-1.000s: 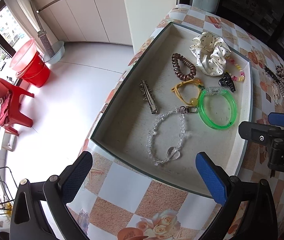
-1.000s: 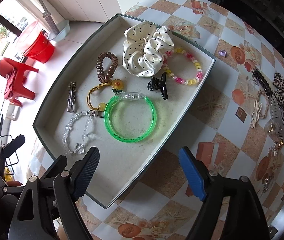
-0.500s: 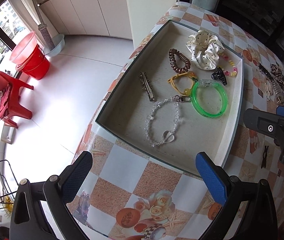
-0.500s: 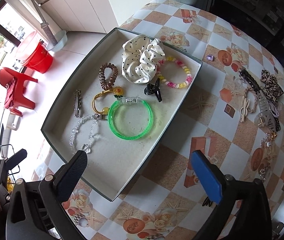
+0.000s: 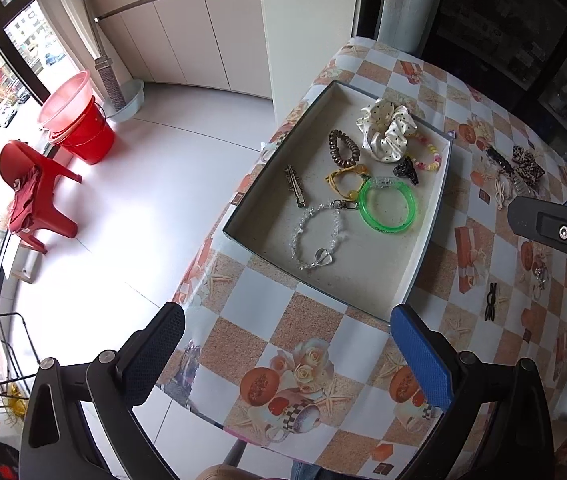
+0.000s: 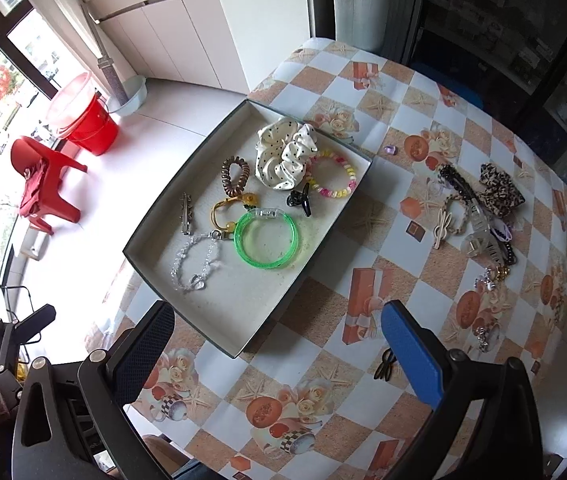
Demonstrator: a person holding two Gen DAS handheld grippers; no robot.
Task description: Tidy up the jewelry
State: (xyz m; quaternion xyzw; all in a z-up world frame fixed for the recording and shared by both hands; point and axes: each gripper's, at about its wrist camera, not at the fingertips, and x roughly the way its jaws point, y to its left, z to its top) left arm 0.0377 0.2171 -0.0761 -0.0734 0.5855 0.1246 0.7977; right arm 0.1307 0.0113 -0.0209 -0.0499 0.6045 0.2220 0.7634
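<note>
Tray [image 6: 171,280] is seen at centre of checkered tablecloth [image 6: 363,80], w/ 8 items counted inside: 1 polka-dot scrunchie [image 6: 283,158] at 12 o'clock, 1 bead bracelet [image 6: 333,180] at 2, 1 black claw clip [image 6: 299,200], 1 green bangle [image 6: 266,240] mid-tray, 1 brown coil tie [image 6: 234,176], 1 yellow tie [image 6: 227,212], 1 metal barrette [image 6: 186,214] at 9, 1 crystal bracelet [image 6: 195,264] at 7. More clips are piled at 3 o'clock [image 6: 479,216], outside tray. Left gripper [image 5: 287,356] and right gripper [image 6: 277,344] are held wide apart above the table, nothing gripped; right's jaws were just opening.
</note>
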